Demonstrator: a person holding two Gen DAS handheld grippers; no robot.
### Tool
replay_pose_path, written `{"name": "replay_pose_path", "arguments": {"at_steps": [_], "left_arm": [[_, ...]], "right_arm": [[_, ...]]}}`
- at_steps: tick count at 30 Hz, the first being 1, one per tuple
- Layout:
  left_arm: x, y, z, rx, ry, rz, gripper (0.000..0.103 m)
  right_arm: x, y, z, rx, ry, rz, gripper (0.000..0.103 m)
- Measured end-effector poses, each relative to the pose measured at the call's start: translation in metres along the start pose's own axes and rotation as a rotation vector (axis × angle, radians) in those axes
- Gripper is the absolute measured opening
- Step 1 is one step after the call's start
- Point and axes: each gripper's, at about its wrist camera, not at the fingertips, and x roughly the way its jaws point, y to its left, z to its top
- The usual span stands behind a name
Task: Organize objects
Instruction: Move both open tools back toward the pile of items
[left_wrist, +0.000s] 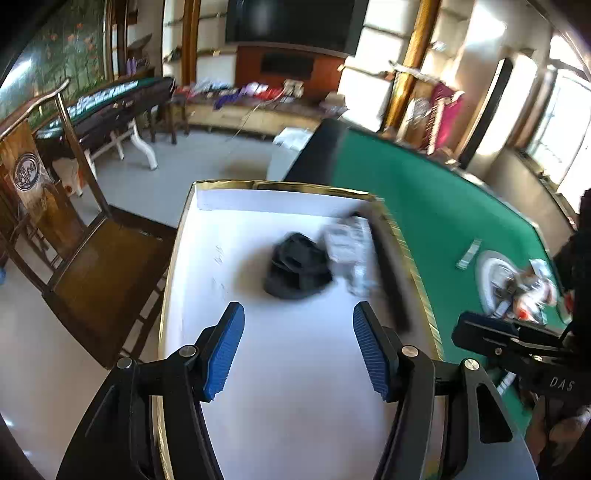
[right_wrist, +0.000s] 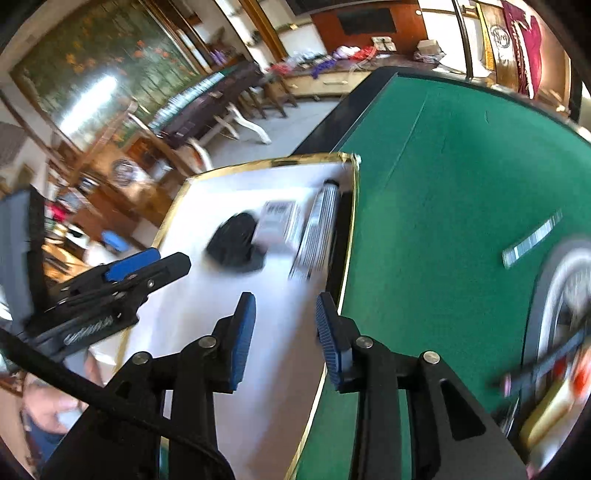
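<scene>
Right gripper (left_wrist: 476, 332) body marked "DAS", jaws empty

Black claw (left_wrist: 298, 350) — blue ribbed pads (left_wrist: 225, 349), silver screws

Left gripper (left_wrist: 298, 347) jaws apart, empty, right gripper (right_wrist: 285, 338) parted, empty

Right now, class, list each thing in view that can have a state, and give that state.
left gripper: open, empty, above the box.
right gripper: open, empty.
white box: lid off, partly filled.
black cloth: crumpled, in the box.
printed packet: lying flat beside the cloth.
long silver pack: lying along the box's right wall.
</scene>
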Motion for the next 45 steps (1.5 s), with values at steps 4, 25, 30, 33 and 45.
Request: {"name": "replay_pose_path", "arguments": {"at_steps": [4, 25, 30, 33, 45], "left_arm": [[-0.029, -0.041, -0.025, 0.058, -0.074, -0.047, 0.061], [0.046, -0.294, -0.114, 0.806, 0.124, -0.27, 0.039], [0.056, -0.3, -0.115, 0.846, 0.16, -0.277, 0.039], [0.063, -0.308, -0.113, 0.834, 0.17, -0.272, 0.039], [0.033, -0.299, -0.151, 0.895, 0.253, -0.447, 0.036]], "right_arm": [[-0.049, -0.017, -0.059, -0.01, -0.048, 0.079, 0.034], [-0.245, -0.176, -0.17, 0.21, -0.405, 0.038, 0.051], [-0.248, -0.186, -0.172, 0.219, -0.399, 0.018, 0.051], [-0.245, -0.188, -0.172, 0.203, -0.396, -0.017, 0.051], [-0.22, -0.2, -0.171, 0.203, -0.312, 0.021, 0.034]]}}
